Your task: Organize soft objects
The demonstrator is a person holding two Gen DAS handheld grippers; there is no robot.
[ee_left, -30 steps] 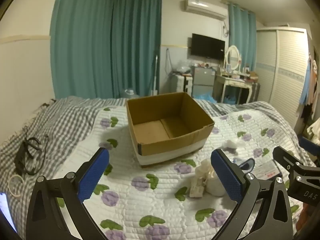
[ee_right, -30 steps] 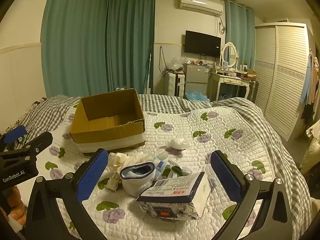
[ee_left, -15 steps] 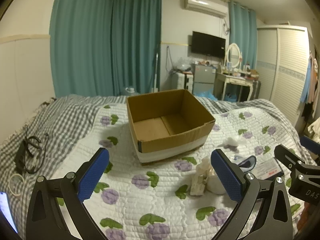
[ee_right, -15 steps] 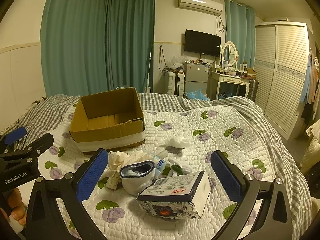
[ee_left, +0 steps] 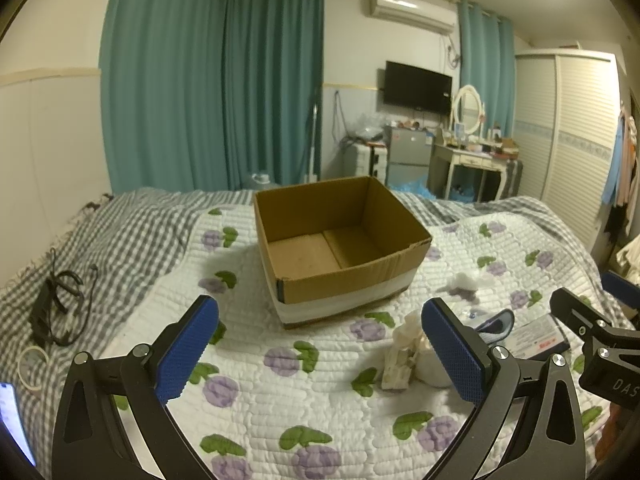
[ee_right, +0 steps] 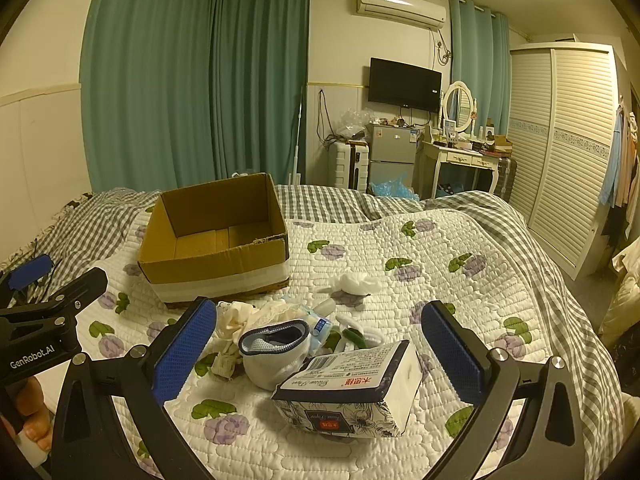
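An open, empty cardboard box (ee_left: 340,248) (ee_right: 216,244) stands on the quilted bed. In front of it lies a pile of soft things: a cream cloth (ee_right: 240,320), a white sock with a blue cuff (ee_right: 276,348), a tissue pack (ee_right: 356,388) and a crumpled white tissue (ee_right: 356,282). My right gripper (ee_right: 320,352) is open and empty, hovering just before the sock and tissue pack. My left gripper (ee_left: 320,348) is open and empty over bare quilt, left of the pile (ee_left: 404,352).
The quilt (ee_left: 280,400) has purple flowers; a grey checked blanket (ee_left: 132,224) lies to the left with a black cable (ee_left: 56,304) and a phone (ee_left: 12,416). A wardrobe (ee_right: 560,152) and dressing table (ee_right: 460,160) stand beyond the bed.
Both grippers have risen and drawn back very slightly; the box and pile sit a little lower in view. Both stay open and nothing has been taken.
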